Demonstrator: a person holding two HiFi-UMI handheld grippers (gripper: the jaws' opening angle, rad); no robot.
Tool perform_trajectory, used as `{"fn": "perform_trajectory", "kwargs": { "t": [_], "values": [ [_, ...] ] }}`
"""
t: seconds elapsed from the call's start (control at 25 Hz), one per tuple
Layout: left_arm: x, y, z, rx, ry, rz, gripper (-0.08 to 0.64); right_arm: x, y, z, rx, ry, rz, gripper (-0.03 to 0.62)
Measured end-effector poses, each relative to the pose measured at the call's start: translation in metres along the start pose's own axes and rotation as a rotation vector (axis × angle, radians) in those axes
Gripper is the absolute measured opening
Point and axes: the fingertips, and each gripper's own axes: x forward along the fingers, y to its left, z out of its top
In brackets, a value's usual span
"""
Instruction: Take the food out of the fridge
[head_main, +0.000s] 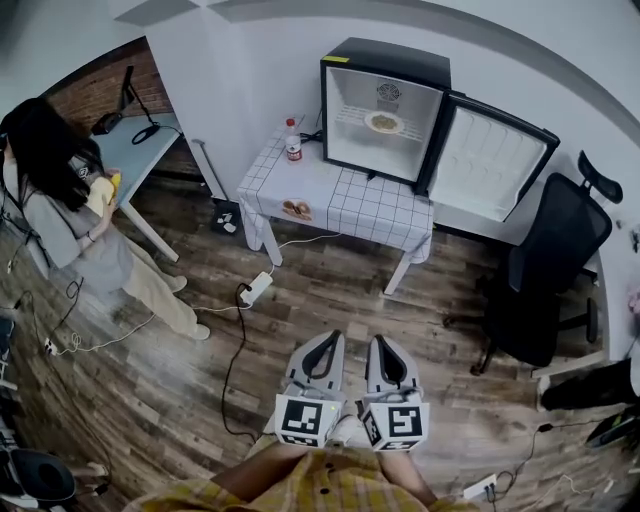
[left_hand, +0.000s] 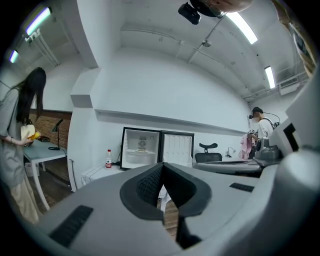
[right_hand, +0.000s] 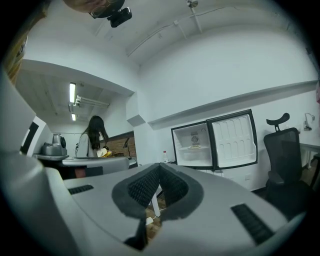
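At the far left a person (head_main: 60, 200) with long dark hair and a grey top stands on the wooden plank floor (head_main: 150, 390), holding something yellow beside a pale blue table (head_main: 140, 140) that carries a black desk lamp (head_main: 130, 95). To the right, a white power strip (head_main: 256, 288) lies on the floor near a table draped in a white checked cloth (head_main: 350, 200). At that table's far left corner stands a clear plastic bottle with a red label (head_main: 293, 142), and at its near left corner lies a small brownish item (head_main: 297, 209), too small to tell what it is.

Near the bottom centre, the left gripper (head_main: 326, 340) points level towards the table. Its dark ribbed fingers (left_hand: 145, 187) are pressed together with nothing between them.

On the right half of the checked table sits a black mini fridge (head_main: 385, 60), open, with a plate of pale food (head_main: 384, 122) on its upper wire shelf, well apart from both grippers.

The right gripper (head_main: 383, 340) is just beside the left one. Its fingers (right_hand: 142, 187) are also closed on nothing.

The white-lined fridge door (head_main: 490, 160) hangs wide to the right, and a black office chair (head_main: 550, 270) stands further right.
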Motion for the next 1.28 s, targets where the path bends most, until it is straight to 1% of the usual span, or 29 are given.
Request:
{"fn": "perform_trajectory", "kwargs": {
  "t": [0.16,0.4,0.52,0.72,0.84,1.0,1.28],
  "values": [
    [0.033,0.013,-0.009,-0.015,0.026,-0.034,0.006,0.036,-0.008,0.001,-0.005,0.004,-0.020,0.006],
    [0.101,0.067,0.023,0.006,-0.027,-0.070,0.006,0.115,-0.020,0.027,-0.013,-0.034,-0.083,0.006],
    [0.132,0.094,0.031,0.003,-0.018,-0.083,0.006,0.152,-0.024,0.038,-0.021,-0.047,-0.110,0.006],
    [0.169,0.129,0.046,0.019,-0.021,-0.113,0.006,0.199,-0.031,0.045,0.001,-0.032,-0.168,0.006],
    [0.186,0.148,0.049,0.015,-0.014,-0.130,0.006,0.222,-0.031,0.046,0.005,-0.024,-0.193,0.006],
    [0.199,0.169,0.050,0.000,-0.004,-0.135,0.006,0.244,-0.031,0.050,0.000,-0.015,-0.220,0.006],
    [0.225,0.190,0.048,-0.032,0.012,-0.144,0.006,0.272,-0.036,0.053,-0.011,0.012,-0.245,0.006]
  ]
}}
